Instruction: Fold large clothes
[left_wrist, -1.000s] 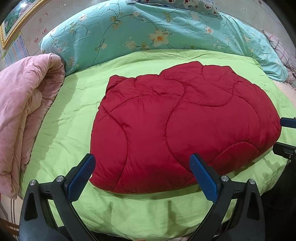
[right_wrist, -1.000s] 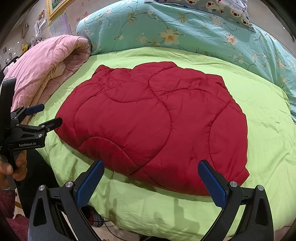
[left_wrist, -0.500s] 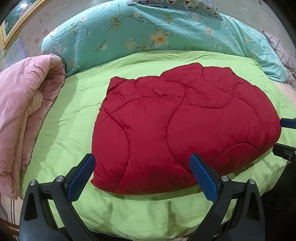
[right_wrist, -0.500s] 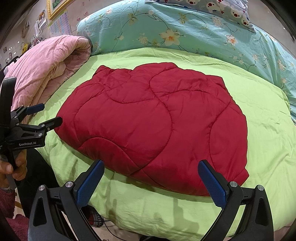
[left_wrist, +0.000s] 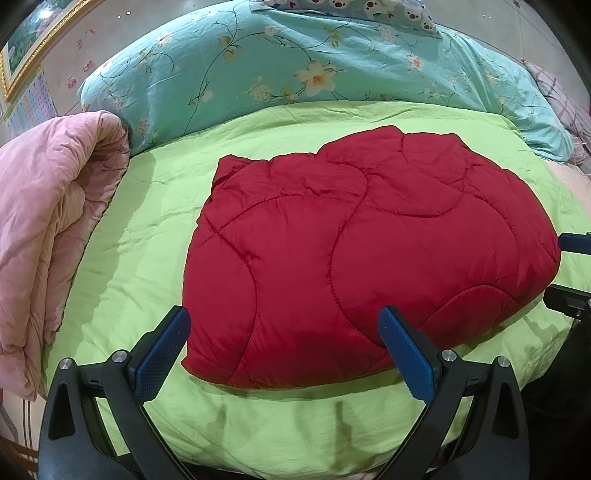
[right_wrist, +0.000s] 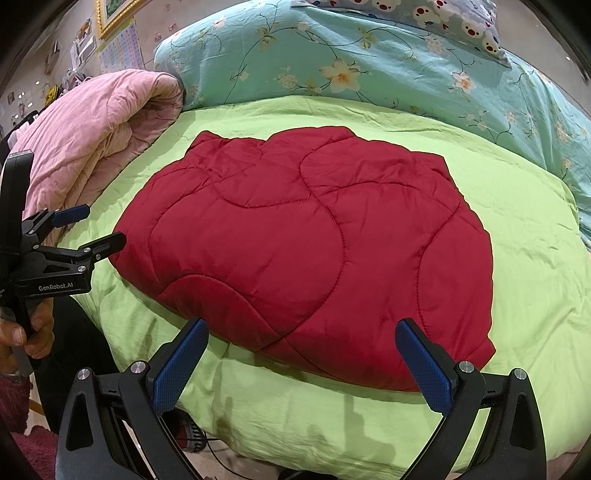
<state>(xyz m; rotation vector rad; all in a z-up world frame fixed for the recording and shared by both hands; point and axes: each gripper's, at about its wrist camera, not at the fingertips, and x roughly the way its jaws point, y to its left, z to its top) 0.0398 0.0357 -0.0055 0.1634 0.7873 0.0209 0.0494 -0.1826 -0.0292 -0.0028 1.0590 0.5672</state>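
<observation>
Spread over the bed's lime-green sheet (left_wrist: 140, 236) is seen a folded red quilted garment (left_wrist: 369, 254) (stitched in curves), before which the left gripper (left_wrist: 282, 350) and right gripper (right_wrist: 301, 365) are held wide apart, empty.

On the bed: 1 red quilted garment (left_wrist: 369, 251), 1 pink quilt (left_wrist: 48, 229), 1 green sheet (left_wrist: 147, 229), 2 grippers.

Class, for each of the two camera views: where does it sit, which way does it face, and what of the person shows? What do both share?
Left wrist: on the left tongs, facing the red quilted garment; right tongs at edge.
Right wrist: on the right tongs, facing the garment; left tongs and hand show.
Shared: garment, green sheet, pink quilt.
</observation>
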